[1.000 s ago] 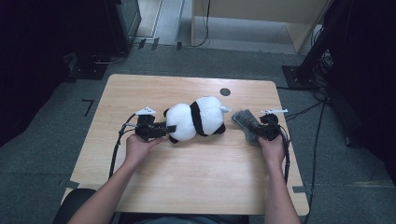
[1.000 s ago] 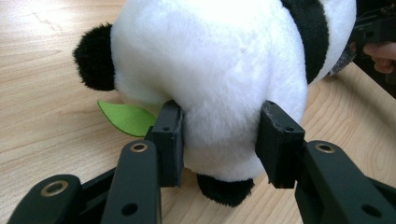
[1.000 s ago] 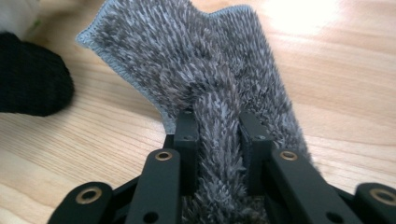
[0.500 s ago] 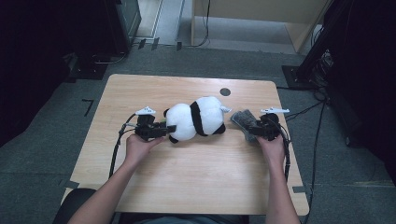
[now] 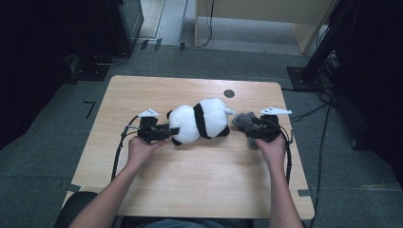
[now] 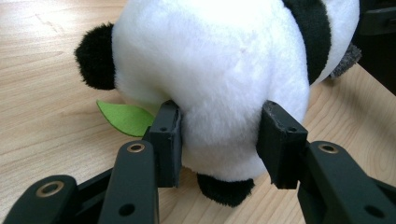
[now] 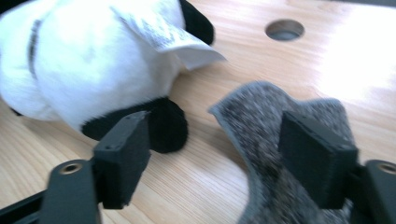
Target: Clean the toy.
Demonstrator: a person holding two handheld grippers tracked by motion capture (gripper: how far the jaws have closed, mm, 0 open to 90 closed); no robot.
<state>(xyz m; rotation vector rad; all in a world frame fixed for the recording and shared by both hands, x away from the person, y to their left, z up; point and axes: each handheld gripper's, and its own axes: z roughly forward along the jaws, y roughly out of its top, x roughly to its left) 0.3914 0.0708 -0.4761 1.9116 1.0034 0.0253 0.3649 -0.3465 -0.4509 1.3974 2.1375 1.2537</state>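
A black-and-white panda plush [image 5: 199, 121] lies on its side in the middle of the wooden table [image 5: 199, 180]. My left gripper [image 5: 164, 132] is shut on its white head end, and both pads dent the fur [image 6: 219, 135]. A green felt leaf [image 6: 123, 117] pokes out beneath the plush. My right gripper [image 5: 247, 127] is at the plush's other end. Its jaws have just been opening and now stand wide apart [image 7: 217, 142]. A grey felt piece [image 7: 271, 140] stands between them, leaning on the right pad and clear of the left one.
A white fabric tag [image 7: 173, 39] sticks out of the plush near the grey felt. A round cable hole [image 5: 229, 93] is set into the table behind the plush. Cables trail from both grippers over the table's front. Dark equipment surrounds the table.
The right gripper's jaws have spread apart, releasing the grey felt, and that hand has lifted slightly. The left gripper and the plush have kept still.
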